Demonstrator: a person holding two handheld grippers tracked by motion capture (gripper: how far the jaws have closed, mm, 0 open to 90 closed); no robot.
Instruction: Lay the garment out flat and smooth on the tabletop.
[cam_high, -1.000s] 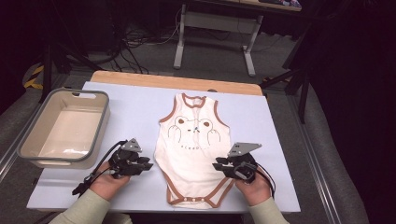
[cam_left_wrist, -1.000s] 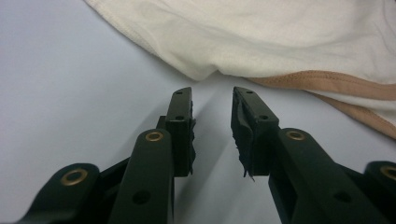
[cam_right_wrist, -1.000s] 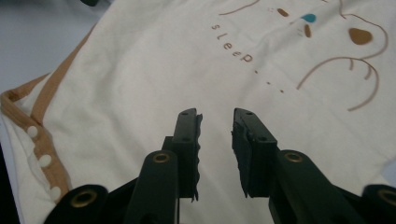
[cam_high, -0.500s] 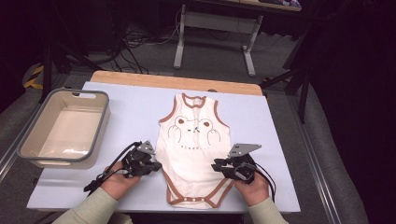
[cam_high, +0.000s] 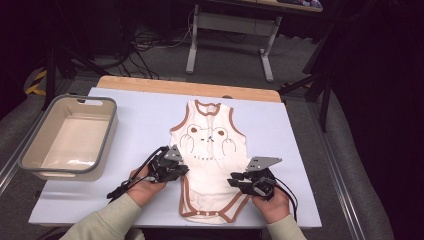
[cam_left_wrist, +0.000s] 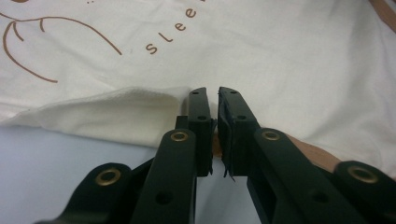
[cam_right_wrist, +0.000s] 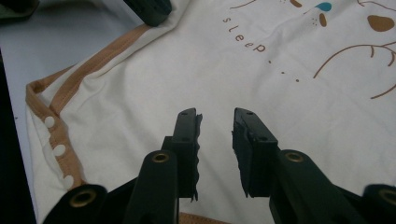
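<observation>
Sliding right, my left gripper (cam_high: 181, 167) has clamped the bodysuit's (cam_high: 212, 165) left hem on the bench (right gripper (cam_high: 235, 179) jaws apart above fabric); thin pinch could slip.

Table (cam_high: 150, 115): bodysuit (cam_high: 212, 170), bin (cam_high: 107, 130)

I work in what looks like a lab or recording studio rather than a home. My counter (cam_high: 150, 125) is a wooden top covered with a plain pale sheet, framed by metal rails (cam_high: 345, 200) along its sides. Beyond it the room is dark, with black cables (cam_high: 135, 45) tangled over a grey carpeted floor (cam_high: 225, 60), the metal legs of another desk (cam_high: 230, 30), and dark stands (cam_high: 320, 80) beside me.
</observation>
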